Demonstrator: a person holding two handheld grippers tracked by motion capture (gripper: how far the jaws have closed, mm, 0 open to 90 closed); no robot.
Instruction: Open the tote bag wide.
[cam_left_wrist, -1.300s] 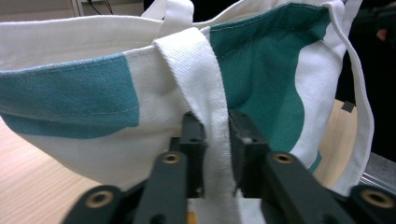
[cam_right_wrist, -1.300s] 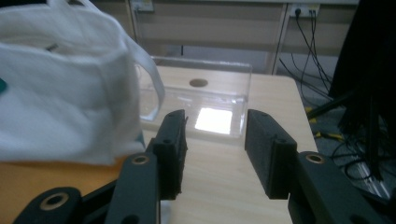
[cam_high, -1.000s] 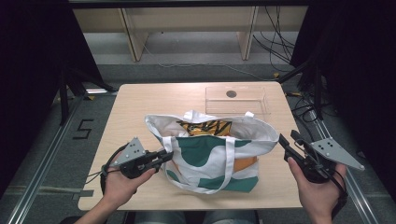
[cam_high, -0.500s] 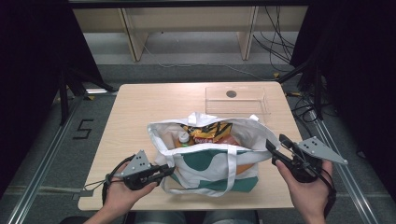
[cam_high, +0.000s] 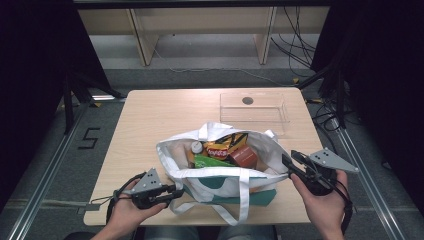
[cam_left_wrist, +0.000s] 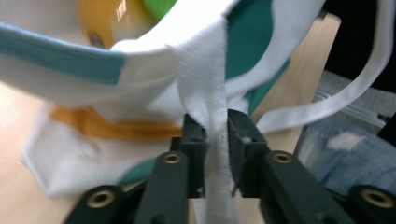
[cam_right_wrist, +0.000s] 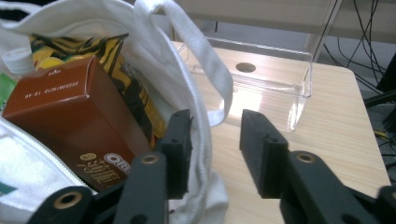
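A white tote bag (cam_high: 220, 176) with green and orange patches sits on the table, its mouth spread wide. Inside are a brown Oreo box (cam_high: 244, 156), a yellow snack pack (cam_high: 226, 144), a green pack (cam_high: 210, 162) and a bottle cap (cam_high: 197, 147). My left gripper (cam_high: 177, 192) is at the bag's front left. Its jaws have just been opening, but the white strap (cam_left_wrist: 217, 116) still runs pinched between the pads. My right gripper (cam_right_wrist: 215, 140) is at the bag's right end. Its jaws have just been closing and stand apart, with the bag's rim (cam_right_wrist: 201, 109) beside the left jaw.
A clear plastic tray (cam_high: 255, 107) stands at the back right of the wooden table (cam_high: 150, 125), close behind the bag. The bag's loose handle loop (cam_high: 235, 210) hangs over the table's front edge. Dark frames and cables flank the table.
Both hands have come down and the bag has settled onto the table. Its mouth has spread wider, showing the contents. The left hand has drawn back toward the front edge.
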